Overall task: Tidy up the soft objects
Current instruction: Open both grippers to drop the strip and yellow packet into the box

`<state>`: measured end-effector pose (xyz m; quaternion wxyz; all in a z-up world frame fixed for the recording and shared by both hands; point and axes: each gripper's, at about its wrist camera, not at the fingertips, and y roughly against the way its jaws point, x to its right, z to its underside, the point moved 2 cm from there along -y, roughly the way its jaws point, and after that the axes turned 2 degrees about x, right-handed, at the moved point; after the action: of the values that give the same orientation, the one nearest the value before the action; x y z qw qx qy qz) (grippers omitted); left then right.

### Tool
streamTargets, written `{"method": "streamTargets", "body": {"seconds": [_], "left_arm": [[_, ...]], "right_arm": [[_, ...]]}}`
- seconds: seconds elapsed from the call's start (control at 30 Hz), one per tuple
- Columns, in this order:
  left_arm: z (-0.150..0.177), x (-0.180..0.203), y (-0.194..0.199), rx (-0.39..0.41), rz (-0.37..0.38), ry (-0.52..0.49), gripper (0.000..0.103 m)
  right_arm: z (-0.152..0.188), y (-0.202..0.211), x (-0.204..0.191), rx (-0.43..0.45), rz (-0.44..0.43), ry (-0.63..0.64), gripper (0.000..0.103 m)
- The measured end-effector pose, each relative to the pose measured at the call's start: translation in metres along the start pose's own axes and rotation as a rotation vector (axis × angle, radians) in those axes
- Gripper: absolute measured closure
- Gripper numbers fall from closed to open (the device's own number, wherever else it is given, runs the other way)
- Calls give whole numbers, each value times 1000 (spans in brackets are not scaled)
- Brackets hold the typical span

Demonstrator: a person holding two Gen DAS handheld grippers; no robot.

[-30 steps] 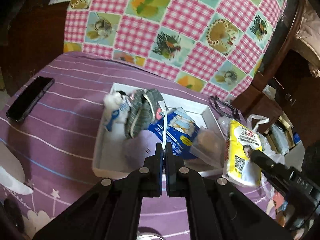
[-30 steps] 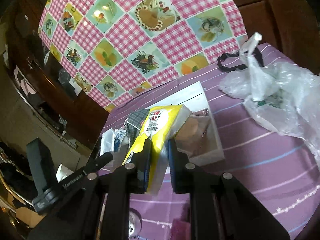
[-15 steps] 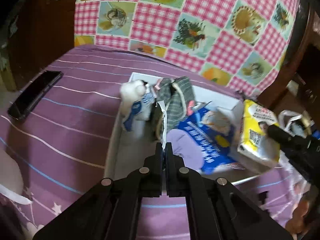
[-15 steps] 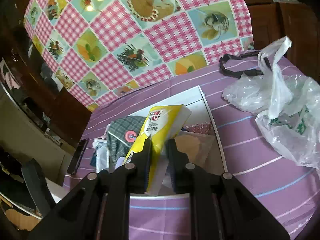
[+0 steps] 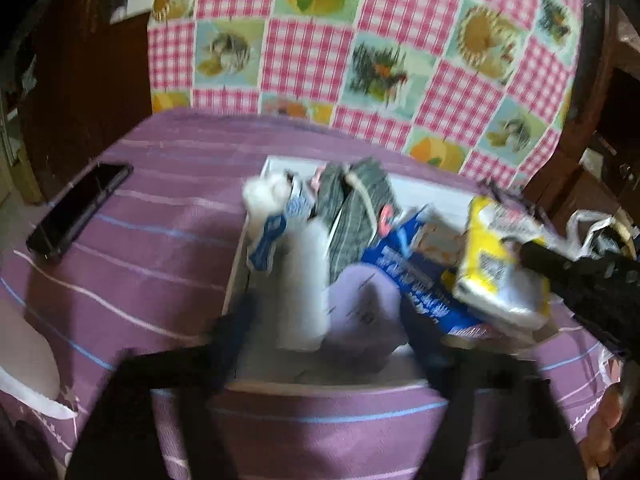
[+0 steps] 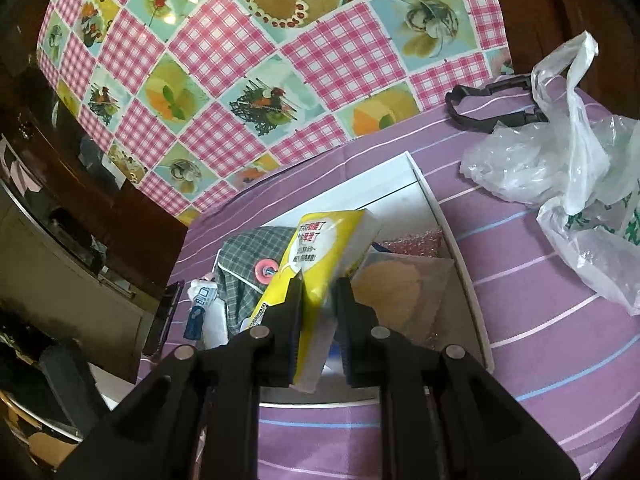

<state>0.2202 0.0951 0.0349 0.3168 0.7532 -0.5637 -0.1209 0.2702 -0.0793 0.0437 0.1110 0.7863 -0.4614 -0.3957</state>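
Observation:
A white tray point(image 5: 424, 194) on the purple striped cloth holds a white fluffy item point(image 5: 266, 196), a grey checked cloth point(image 5: 356, 208), a blue pack point(image 5: 416, 276) and a lilac piece point(image 5: 360, 312). My left gripper point(image 5: 328, 316) hangs over the tray's near end, blurred, its jaws opening. A white strip point(image 5: 302, 280) lies loose between them, untouched by the pads. My right gripper point(image 6: 320, 284) is shut on a yellow tissue pack point(image 6: 320, 248), tilted over the tray point(image 6: 376, 184). The same yellow tissue pack point(image 5: 492, 268) shows at the tray's right side.
A black phone point(image 5: 80, 208) lies on the cloth left of the tray. A crumpled clear plastic bag point(image 6: 560, 184) and a black strap point(image 6: 480, 108) sit to the tray's right. A pink checked oilcloth point(image 6: 240, 60) hangs behind. Dark wooden furniture surrounds the table.
The left jaws, pinched on the white strip before, now stand apart and the strip is free. The right gripper has carried the yellow pack further over the tray.

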Motion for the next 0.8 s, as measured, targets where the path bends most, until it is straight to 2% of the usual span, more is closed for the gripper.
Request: {"method": "streamTargets", "body": {"seconds": [0.03,0.1,0.3,0.43,0.5,0.53,0.57,0.63,0.7,0.8], "left_arm": [[-2,2,6,38,8,-6,22],[-4,5,10,53,11,-26,22],[-2,8,2,28,-9,-54,22],[0,10,2,30,-22,-62,22],[1,11,2,30,-34,-74,22],[1,11,1,30,-44,-77,22],[1,11,1,28,-57,-78,22],[0,12,3,29,-65,-72,22],[-1,14,6,40,-50,-74,22],[-1,17,8,48,-45,-79,21]], "right_arm": [[1,0,-1,3,2,0,85],[1,0,-2,5,5,1,85],[3,-4,-10,11,21,29,85],[4,-10,-15,-1,-15,32,80],[6,-13,-11,-5,-6,-5,55],[6,-14,-9,-19,15,-21,31],[6,-14,-8,-23,26,-28,25],[5,-5,-9,27,14,-21,25],[5,9,-16,91,31,41,24],[6,17,-28,93,78,123,23]]}}
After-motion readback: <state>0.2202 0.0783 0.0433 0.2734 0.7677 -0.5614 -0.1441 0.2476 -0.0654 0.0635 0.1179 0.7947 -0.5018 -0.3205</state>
